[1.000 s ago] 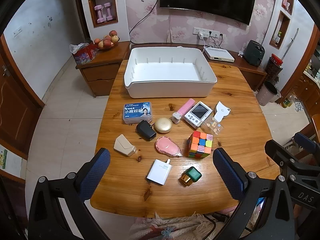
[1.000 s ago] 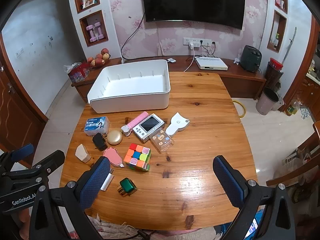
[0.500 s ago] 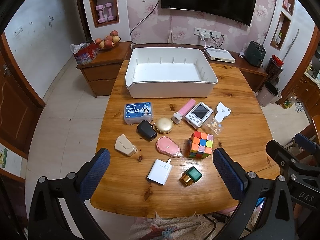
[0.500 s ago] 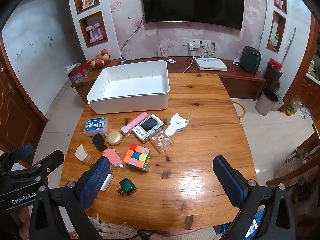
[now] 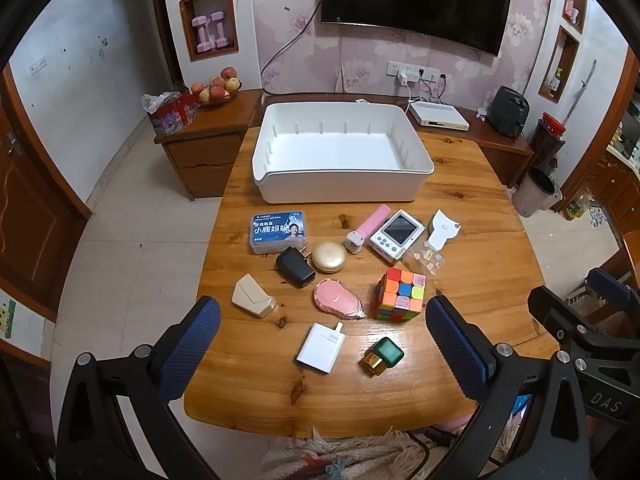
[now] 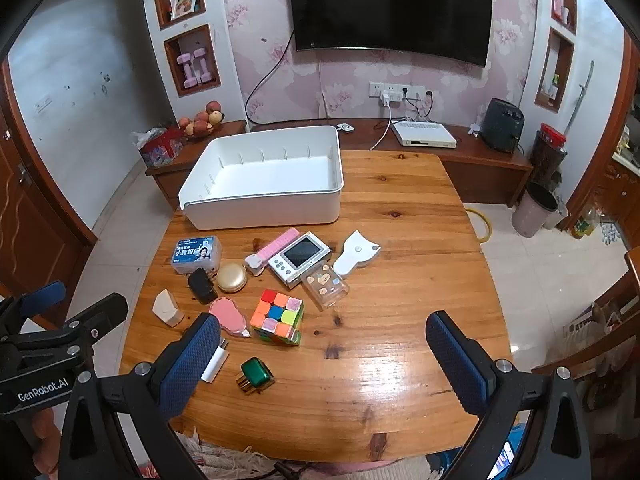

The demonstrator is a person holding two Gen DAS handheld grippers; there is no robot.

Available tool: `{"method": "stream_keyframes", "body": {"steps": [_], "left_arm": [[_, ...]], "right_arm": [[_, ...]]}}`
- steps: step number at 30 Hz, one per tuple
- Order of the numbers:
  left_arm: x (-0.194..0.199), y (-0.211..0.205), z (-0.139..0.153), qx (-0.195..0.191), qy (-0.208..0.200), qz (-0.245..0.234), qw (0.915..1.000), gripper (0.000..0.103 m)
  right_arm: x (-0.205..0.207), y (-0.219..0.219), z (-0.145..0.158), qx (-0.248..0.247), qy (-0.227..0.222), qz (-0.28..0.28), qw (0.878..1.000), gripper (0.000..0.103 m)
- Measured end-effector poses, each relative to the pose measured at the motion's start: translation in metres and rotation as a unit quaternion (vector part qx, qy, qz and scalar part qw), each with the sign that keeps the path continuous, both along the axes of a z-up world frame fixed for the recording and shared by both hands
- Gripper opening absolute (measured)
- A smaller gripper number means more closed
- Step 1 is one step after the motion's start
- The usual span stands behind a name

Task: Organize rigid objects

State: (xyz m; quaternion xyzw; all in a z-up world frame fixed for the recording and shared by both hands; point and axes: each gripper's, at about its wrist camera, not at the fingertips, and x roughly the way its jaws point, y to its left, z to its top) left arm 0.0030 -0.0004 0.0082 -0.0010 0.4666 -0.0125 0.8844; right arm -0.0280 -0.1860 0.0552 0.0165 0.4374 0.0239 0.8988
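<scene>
— Hovering above the near edge of the tabletop (image 5: pixel 472 216), both sets of tongs are spread wide with nothing between them. See the left tongs (image 5: pixel 322 354) and the right tongs (image 6: pixel 323 362)?

— Yes, both apart and above the wood, touching nothing. Where is the white bin (image 5: pixel 340 152)?

— At the far end of the tabletop, its inside bare. Take the bin as the mark: just in front of its near wall lie the blue-labelled box (image 5: pixel 279 231), the pink stick (image 5: pixel 370 226) and the small white screen device (image 5: pixel 396 234), with the white tape-like piece (image 5: pixel 442 229) next along to the right.

— And nearer to us from the bin?

— A gold round case (image 5: pixel 329 256) touching a black charger (image 5: pixel 295 267), then a beige angular piece (image 5: pixel 252 296), a pink oval thing (image 5: pixel 338 300) and the colour cube (image 5: pixel 401 294). A clear case with stickers (image 6: pixel 324 284) sits between the cube and the screen device.

— Farthest from the bin?

— The white charger (image 5: pixel 321 347) and the green-topped bottle (image 5: pixel 383 356), lying side by side but apart, between the left tongs' blue pads (image 5: pixel 192 348).
</scene>
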Motion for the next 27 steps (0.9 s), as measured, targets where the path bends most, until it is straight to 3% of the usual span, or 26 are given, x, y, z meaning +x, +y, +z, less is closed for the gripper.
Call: {"method": "stream_keyframes", "body": {"steps": [27], "left_arm": [[-0.003, 0.005, 0.01, -0.006, -0.006, -0.001, 1.0, 0.102]], "right_arm": [[-0.011, 0.004, -0.001, -0.003, 0.004, 0.009, 1.0, 0.103]]}}
